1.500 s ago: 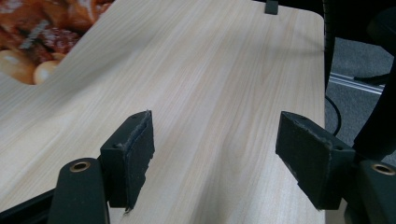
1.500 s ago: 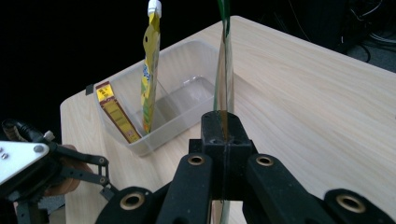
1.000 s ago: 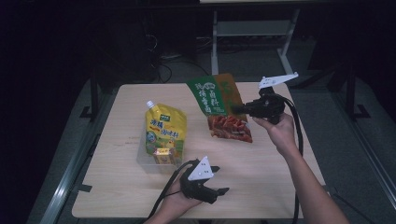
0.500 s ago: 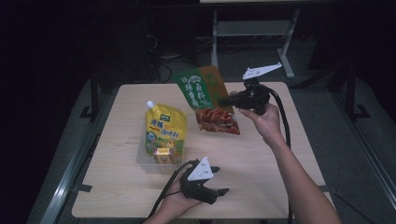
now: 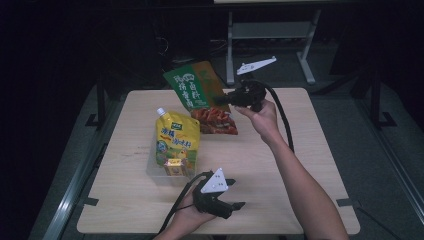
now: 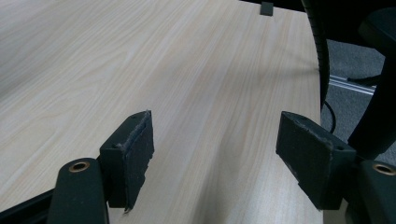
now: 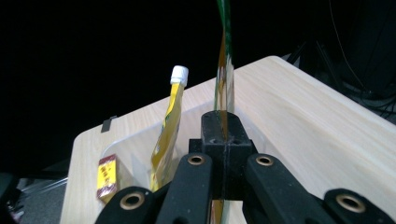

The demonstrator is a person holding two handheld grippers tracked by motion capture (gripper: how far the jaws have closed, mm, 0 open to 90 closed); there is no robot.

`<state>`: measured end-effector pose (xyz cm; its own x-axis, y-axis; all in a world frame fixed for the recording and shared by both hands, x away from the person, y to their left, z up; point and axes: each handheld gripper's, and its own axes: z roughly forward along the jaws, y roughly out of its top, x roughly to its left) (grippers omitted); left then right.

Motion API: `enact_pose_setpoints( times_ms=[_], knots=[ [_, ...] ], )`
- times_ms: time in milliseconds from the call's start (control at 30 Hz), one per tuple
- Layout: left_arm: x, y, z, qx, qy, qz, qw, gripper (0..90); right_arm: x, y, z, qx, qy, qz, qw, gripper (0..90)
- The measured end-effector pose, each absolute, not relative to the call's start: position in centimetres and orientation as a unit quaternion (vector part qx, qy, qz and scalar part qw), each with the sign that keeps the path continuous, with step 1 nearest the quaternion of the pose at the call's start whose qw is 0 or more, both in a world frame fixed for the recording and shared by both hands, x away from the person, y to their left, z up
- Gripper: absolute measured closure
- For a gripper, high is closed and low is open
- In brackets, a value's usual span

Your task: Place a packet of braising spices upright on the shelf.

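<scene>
My right gripper (image 5: 226, 97) is shut on a flat green and red snack bag (image 5: 197, 90) and holds it tilted in the air over the far middle of the table. Seen edge-on in the right gripper view, the snack bag (image 7: 224, 70) is pinched between the closed jaws of the right gripper (image 7: 223, 140). A yellow spouted pouch (image 5: 176, 141) with a white cap stands in a clear plastic bin (image 5: 156, 171); beyond the right gripper the pouch (image 7: 169, 126) leans in that bin (image 7: 140, 154). My left gripper (image 5: 234, 206) rests open near the front edge, its jaws (image 6: 215, 158) wide apart over bare wood.
The light wooden table (image 5: 310, 150) has free room at the right and front left. A small yellow and red packet (image 5: 174, 167) leans at the bin's front. Dark floor, cables and a metal frame (image 5: 270, 30) lie beyond the table's far edge.
My right gripper has carried the snack bag leftward and slightly up, toward the bin with the pouch. The left gripper has stayed in place.
</scene>
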<state>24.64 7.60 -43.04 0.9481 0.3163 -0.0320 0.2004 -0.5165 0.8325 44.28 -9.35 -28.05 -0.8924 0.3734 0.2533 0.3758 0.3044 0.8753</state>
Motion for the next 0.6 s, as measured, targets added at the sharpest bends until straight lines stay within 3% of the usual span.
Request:
enact_pose_setpoints(
  times_ms=[600],
  knots=[
    [24.5,7.8,-43.0,0.865,0.152,0.057,0.474,27.1,47.6,-3.9,-30.4,-0.23,-0.807,-0.543,0.035,89.8]
  ],
)
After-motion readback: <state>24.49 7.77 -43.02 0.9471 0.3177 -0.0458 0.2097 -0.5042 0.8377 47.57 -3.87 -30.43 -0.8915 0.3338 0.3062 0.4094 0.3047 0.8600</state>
